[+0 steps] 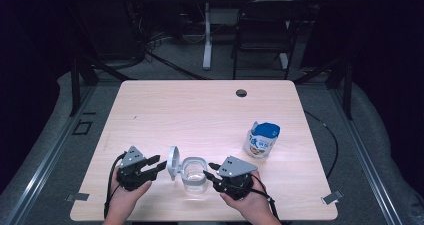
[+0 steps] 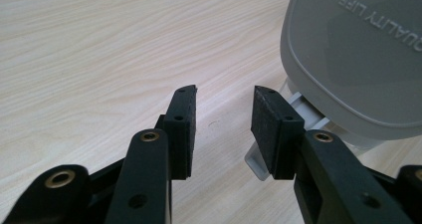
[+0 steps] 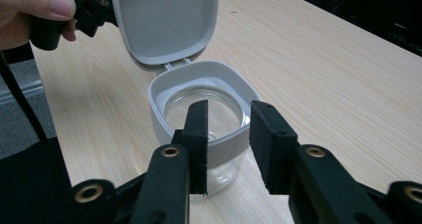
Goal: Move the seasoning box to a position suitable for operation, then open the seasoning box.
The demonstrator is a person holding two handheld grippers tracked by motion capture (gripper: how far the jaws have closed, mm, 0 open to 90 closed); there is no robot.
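A clear jar [image 1: 194, 175] with a grey rim stands near the table's front edge, and its hinged grey lid [image 1: 173, 161] is flipped up and open to the left. My left gripper [image 1: 159, 166] is just left of the lid. In the left gripper view my left gripper [image 2: 224, 114] is open and empty, with the lid's back [image 2: 358, 50] close on the right. My right gripper [image 1: 210, 171] is at the jar's right side. In the right gripper view my right gripper [image 3: 229, 134] is open, its jaws standing at the near rim of the jar [image 3: 204, 109] without pressing on it.
A blue-and-white pouch [image 1: 261, 139] stands upright to the right of the jar. A round cable hole [image 1: 241, 93] lies near the table's far edge. A dark chair [image 1: 265, 30] and a desk leg stand beyond the table. Bare wood spreads across the table's middle and left.
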